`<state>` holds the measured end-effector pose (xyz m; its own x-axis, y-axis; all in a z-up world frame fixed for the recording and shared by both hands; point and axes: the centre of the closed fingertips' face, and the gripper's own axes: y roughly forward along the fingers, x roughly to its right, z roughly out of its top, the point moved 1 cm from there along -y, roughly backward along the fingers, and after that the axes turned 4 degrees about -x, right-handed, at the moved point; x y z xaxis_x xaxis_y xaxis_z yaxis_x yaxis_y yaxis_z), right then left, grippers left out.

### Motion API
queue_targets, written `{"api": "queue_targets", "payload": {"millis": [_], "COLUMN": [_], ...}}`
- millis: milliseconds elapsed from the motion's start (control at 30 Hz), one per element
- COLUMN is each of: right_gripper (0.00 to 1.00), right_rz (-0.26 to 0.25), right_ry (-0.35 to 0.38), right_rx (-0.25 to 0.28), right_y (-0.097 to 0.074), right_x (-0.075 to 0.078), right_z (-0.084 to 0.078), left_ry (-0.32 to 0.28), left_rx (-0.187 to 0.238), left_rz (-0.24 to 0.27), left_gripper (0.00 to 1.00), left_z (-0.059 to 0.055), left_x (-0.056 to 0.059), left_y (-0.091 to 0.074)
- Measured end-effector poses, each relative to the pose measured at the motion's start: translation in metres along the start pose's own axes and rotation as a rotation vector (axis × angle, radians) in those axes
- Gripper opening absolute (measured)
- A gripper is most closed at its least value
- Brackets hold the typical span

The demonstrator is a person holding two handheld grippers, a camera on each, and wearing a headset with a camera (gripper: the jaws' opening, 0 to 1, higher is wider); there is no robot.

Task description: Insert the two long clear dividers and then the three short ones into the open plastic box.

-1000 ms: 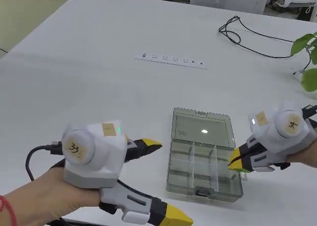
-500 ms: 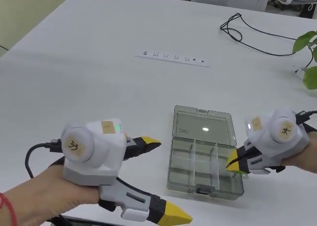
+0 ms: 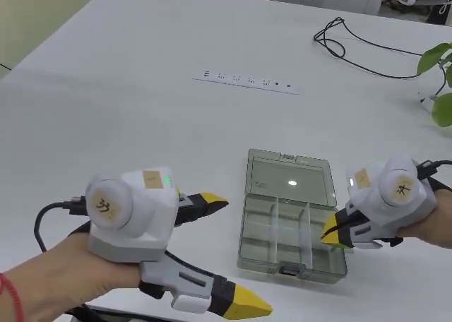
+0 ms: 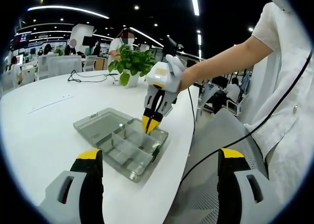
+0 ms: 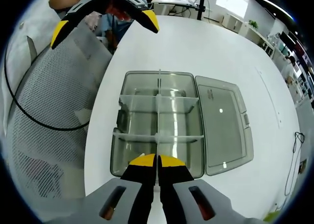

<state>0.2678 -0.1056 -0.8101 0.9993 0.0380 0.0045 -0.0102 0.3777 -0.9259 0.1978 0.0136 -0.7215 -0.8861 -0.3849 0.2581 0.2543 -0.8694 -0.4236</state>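
The clear plastic box (image 3: 248, 255) lies open on the white table, its lid (image 3: 289, 177) folded flat behind it. Clear dividers cross inside it and split it into compartments. My right gripper (image 3: 330, 235) hangs over the box's right side, shut on the edge of a thin clear divider (image 5: 157, 153) that runs down the middle of the box (image 5: 117, 150). My left gripper (image 3: 229, 255) is held to the left of the box, jaws wide open, nothing between them. In the left gripper view the right gripper (image 4: 149, 126) points down into the box (image 4: 122, 145).
A white power strip (image 3: 247, 83) lies farther back on the table. A black cable (image 3: 339, 43) and a green plant (image 3: 438, 75) are at the back right. The table's front edge runs just beyond the box, with a mesh chair (image 5: 54, 111) beside it.
The right gripper has sunk a little and edged left at the box's right side. The left gripper has barely moved.
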Motion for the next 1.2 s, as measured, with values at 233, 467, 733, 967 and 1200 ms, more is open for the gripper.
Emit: {"api": "queue_targets", "payload": {"millis": [233, 467, 733, 967, 1200], "right_gripper": [0.03, 0.04, 0.1, 0.16, 0.22], "right_rz": [-0.007, -0.01, -0.032, -0.062, -0.097], "right_ry": [-0.004, 0.005, 0.038, 0.076, 0.128], "right_rx": [-0.006, -0.008, 0.015, 0.047, 0.1], "right_y": [0.0, -0.001, -0.011, -0.024, -0.042], "right_x": [0.0, -0.001, -0.001, -0.001, -0.003], "right_z": [0.0, 0.001, -0.001, -0.001, -0.001], "left_ry": [0.001, 0.002, 0.004, 0.003, 0.006], "left_rx": [0.001, 0.0, 0.003, 0.002, -0.007], "left_rz": [0.001, 0.002, 0.007, 0.016, 0.033], "left_gripper": [1.0, 1.0, 1.0, 1.0, 1.0], "left_z": [0.001, 0.0, 0.001, 0.001, -0.002], "left_x": [0.001, 0.001, -0.001, -0.003, -0.007], "left_y": [0.0, -0.002, -0.003, -0.005, -0.01]}}
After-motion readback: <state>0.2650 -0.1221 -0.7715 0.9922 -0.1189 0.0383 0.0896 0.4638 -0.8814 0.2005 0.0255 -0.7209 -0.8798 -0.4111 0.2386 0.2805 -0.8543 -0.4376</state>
